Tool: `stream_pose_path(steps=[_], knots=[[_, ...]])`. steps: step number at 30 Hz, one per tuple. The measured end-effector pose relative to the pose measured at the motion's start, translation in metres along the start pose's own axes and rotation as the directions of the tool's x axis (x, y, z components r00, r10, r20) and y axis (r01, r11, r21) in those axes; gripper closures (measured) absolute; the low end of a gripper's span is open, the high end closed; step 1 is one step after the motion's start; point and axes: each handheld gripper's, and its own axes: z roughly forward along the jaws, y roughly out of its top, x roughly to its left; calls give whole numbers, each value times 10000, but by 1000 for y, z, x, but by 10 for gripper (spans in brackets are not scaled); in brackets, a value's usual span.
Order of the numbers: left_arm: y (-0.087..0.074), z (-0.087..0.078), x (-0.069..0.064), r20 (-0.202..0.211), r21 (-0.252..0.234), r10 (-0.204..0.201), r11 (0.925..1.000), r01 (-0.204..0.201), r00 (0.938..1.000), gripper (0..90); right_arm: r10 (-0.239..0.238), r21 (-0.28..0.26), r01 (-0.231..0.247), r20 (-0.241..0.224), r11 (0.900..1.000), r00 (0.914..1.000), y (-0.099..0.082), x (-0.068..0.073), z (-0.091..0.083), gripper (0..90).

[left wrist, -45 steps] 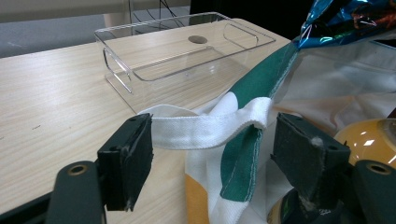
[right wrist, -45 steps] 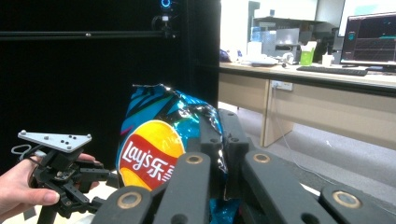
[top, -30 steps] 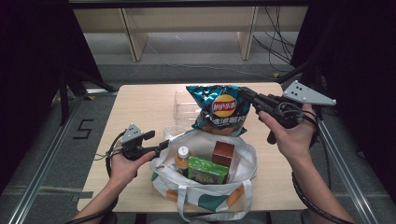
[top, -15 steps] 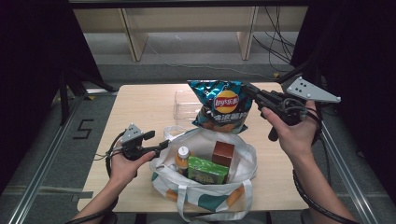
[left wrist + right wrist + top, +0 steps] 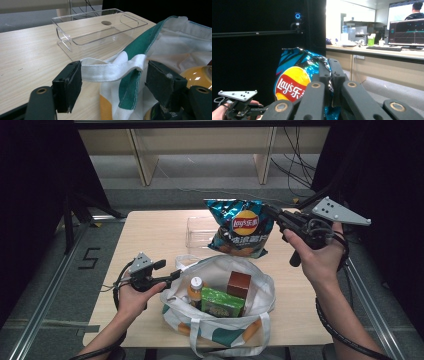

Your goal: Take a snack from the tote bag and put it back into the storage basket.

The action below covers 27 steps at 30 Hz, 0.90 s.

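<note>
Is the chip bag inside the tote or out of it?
Out. The right gripper holds the chip bag up by its top edge, above the table, behind the open tote.

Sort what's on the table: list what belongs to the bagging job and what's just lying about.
In the job:
- chip bag, held up by the right gripper
- tote bag, its strap between the left gripper's open jaws
- bottle, green box and brown box, already inside the tote

Lying about:
- clear tray
</note>
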Motion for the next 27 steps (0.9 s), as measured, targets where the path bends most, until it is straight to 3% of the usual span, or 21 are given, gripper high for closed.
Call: stream_pose_path(steps=[3, 5, 6, 10, 11, 14, 20, 27], knots=[[0, 0, 0, -28, -29, 42, 10000, -42, 10000, 282, 222, -84, -221, 105, 9997, 9997, 1, 0, 0, 900], [1, -1, 1, -84, -11, 124, 9999, -124, 9999, 282, 175, -122, -174, 82, 9998, 9998, 2, -2, 0, 900], [1, -1, 1, -85, -23, 133, 9999, -133, 9999, 283, -88, -189, 91, 155, 9998, 9998, 2, -5, 1, 900], [1, -2, 1, -84, -33, 156, 9999, -157, 9998, 283, 197, -44, -197, 187, 9998, 9996, 2, -5, 0, 900], [1, -1, 1, -83, -57, 142, 9999, -143, 9999, 283, 45, -93, -43, 258, 9999, 9997, 2, -6, 1, 900], [1, -2, 1, -98, -58, 131, 9999, -132, 9999, 284, 254, -137, -250, 308, 9996, 9992, 2, -7, 2, 900], [1, -2, 1, -104, -67, 49, 10000, -50, 9999, 285, 108, -160, -100, 502, 9998, 9987, 1, -13, 5, 900], [1, -2, 2, -101, -97, 26, 9999, -26, 9999, 285, 260, -181, -249, 631, 9995, 9977, 0, -17, 8, 900]])
